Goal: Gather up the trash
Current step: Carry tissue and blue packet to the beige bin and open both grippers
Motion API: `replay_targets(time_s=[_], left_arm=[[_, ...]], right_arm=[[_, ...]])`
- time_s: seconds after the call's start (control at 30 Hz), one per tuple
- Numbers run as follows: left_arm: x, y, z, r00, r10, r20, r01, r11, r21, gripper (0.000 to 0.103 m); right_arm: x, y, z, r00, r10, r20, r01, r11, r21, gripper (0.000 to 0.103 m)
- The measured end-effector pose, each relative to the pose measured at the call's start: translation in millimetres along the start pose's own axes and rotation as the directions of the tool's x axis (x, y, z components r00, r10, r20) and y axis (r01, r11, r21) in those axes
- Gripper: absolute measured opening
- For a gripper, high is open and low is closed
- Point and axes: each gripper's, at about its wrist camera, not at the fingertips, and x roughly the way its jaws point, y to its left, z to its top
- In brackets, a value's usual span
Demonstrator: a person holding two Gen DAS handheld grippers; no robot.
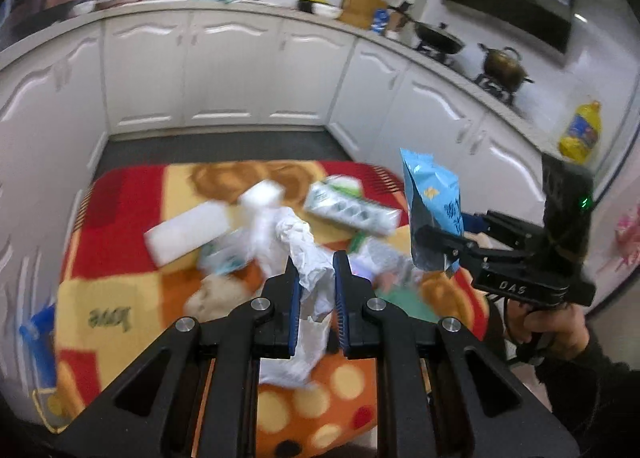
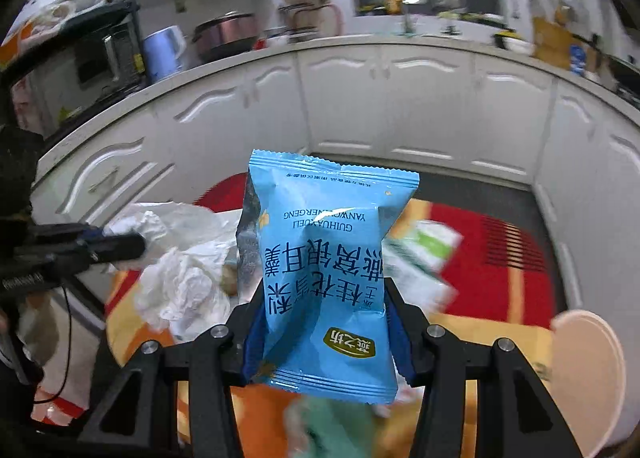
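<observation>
In the left wrist view, the left gripper (image 1: 316, 270) fills the lower centre, its blue-padded jaws clamped on a crumpled white plastic bag (image 1: 308, 258) that hangs down between them above a red, orange and yellow blanket (image 1: 120, 298). Blurred litter lies on the blanket at mid-frame: a white foam block (image 1: 188, 232) and a green-and-white carton (image 1: 352, 208). At the right edge, a hand (image 1: 556, 330) holds the right gripper (image 1: 440, 246), which pinches a blue snack packet (image 1: 434, 198) standing upright above it. White kitchen cabinets (image 1: 224, 66) curve across the upper half. In the right wrist view, the right gripper (image 2: 324, 334) sits at bottom centre, jaws pressed against both sides of the blue snack packet (image 2: 320, 270), which is printed upside down. At left, the left gripper (image 2: 120, 246) grips the white plastic bag (image 2: 180, 282). A pale cup (image 2: 588, 378) shows at lower right.
</observation>
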Motion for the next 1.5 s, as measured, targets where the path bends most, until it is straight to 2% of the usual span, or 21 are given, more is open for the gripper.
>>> replay_targets(time_s=[0.1,0.23,0.33,0.43,0.5,0.57,0.63,0.67,0.7,0.73,0.77,0.83,0.97,1.1,1.23,1.5], left_arm=[[15,-30,20,0.997,-0.072,-0.018,0.073,0.996,0.049,0.012],[38,-78,45,0.989,-0.140,-0.044,0.144,0.982,0.125,0.012],[64,-117,65,0.975,-0.209,-0.076,0.219,0.964,0.150,0.012],[99,-159,78,0.958,-0.263,-0.116,0.279,0.947,0.157,0.012],[125,-184,82,0.946,-0.287,-0.148,0.309,0.939,0.154,0.012],[148,-201,86,0.936,-0.308,-0.172,0.332,0.934,0.133,0.012],[175,-215,87,0.932,-0.311,-0.184,0.334,0.936,0.110,0.014],[187,-220,86,0.931,-0.311,-0.193,0.334,0.937,0.100,0.017],[201,-225,85,0.923,-0.325,-0.208,0.348,0.933,0.087,0.030],[209,-228,83,0.914,-0.339,-0.222,0.363,0.929,0.077,0.041],[218,-230,82,0.904,-0.357,-0.236,0.380,0.923,0.060,0.058],[228,-231,78,0.893,-0.373,-0.251,0.391,0.920,0.024,0.060],[225,-225,72,0.903,-0.340,-0.263,0.361,0.932,0.034,0.060],[205,-213,70,0.939,-0.259,-0.224,0.287,0.952,0.102,0.060],[184,-200,62,0.978,-0.127,-0.164,0.158,0.968,0.194,0.060],[156,-168,44,0.996,0.004,-0.085,0.015,0.975,0.222,0.060]], right_arm=[[-21,-41,-10,0.997,-0.078,-0.001,0.077,0.995,0.060,0.050],[-47,-101,-28,0.979,-0.201,-0.022,0.202,0.969,0.145,0.051],[-64,-153,-48,0.949,-0.308,-0.063,0.314,0.924,0.217,0.052],[-71,-192,-66,0.917,-0.379,-0.121,0.398,0.879,0.263,0.054],[-72,-220,-80,0.897,-0.410,-0.164,0.441,0.844,0.305,0.055],[-72,-242,-92,0.889,-0.417,-0.190,0.458,0.821,0.339,0.055],[-66,-257,-100,0.876,-0.426,-0.225,0.481,0.798,0.364,0.059],[-64,-260,-104,0.872,-0.430,-0.235,0.489,0.790,0.369,0.066],[-61,-266,-109,0.860,-0.442,-0.255,0.510,0.772,0.379,0.071],[-58,-269,-112,0.856,-0.445,-0.262,0.515,0.766,0.385,0.080],[-56,-272,-114,0.859,-0.438,-0.264,0.511,0.767,0.389,0.085],[-53,-273,-118,0.863,-0.427,-0.269,0.503,0.771,0.391,0.089],[-51,-278,-126,0.860,-0.427,-0.281,0.509,0.768,0.389,0.091],[-47,-275,-130,0.864,-0.414,-0.286,0.500,0.775,0.386,0.091],[-44,-258,-126,0.872,-0.415,-0.261,0.487,0.792,0.367,0.091],[-50,-213,-97,0.895,-0.409,-0.180,0.447,0.827,0.341,0.091]])
